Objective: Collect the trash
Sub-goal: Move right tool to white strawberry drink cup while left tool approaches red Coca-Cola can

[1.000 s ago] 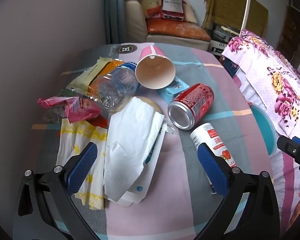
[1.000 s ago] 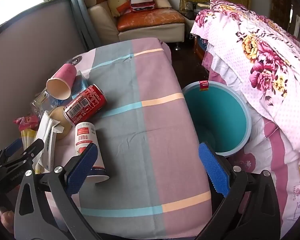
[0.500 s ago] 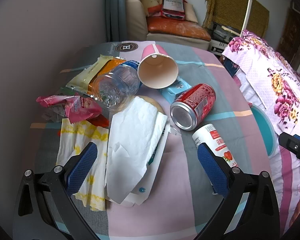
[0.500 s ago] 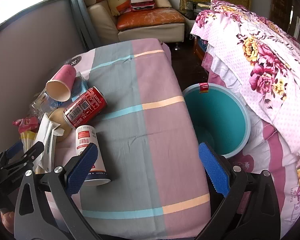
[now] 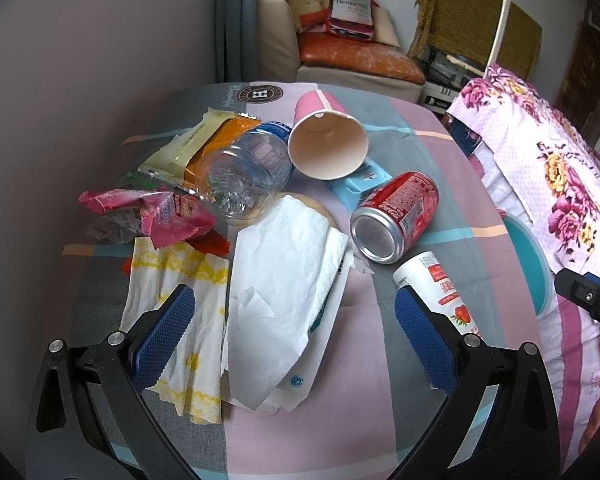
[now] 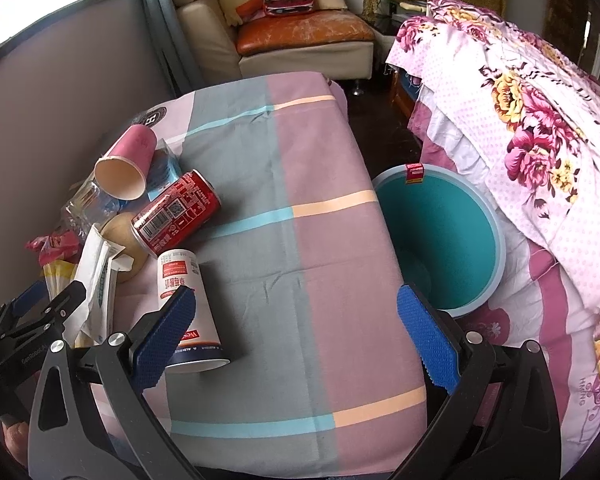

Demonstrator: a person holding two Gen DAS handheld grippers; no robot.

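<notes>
Trash lies heaped on the checked tablecloth (image 5: 380, 420): white paper wrappers (image 5: 284, 288), a yellow-printed napkin (image 5: 180, 280), a red soda can (image 5: 396, 216) on its side, a pink paper cup (image 5: 324, 140), a clear plastic bottle (image 5: 244, 172), pink snack bags (image 5: 156, 212) and a white strawberry-print cup (image 5: 440, 280). My left gripper (image 5: 292, 320) hangs open over the white wrappers, holding nothing. My right gripper (image 6: 296, 324) is open above the cloth, its left finger beside the white cup (image 6: 184, 296). The teal bin (image 6: 440, 240) stands on the floor right of the table.
A flowered bedspread (image 6: 540, 140) drapes beside the bin on the right. A grey wall (image 5: 80, 60) borders the table's left side. A cream sofa (image 6: 300, 40) with cushions sits behind the table. The can (image 6: 176, 212) and pink cup (image 6: 126, 168) lie left of the right gripper.
Both grippers have drifted back and up a little, so the trash sits slightly farther off. Nothing on the table has moved and both stay open.
</notes>
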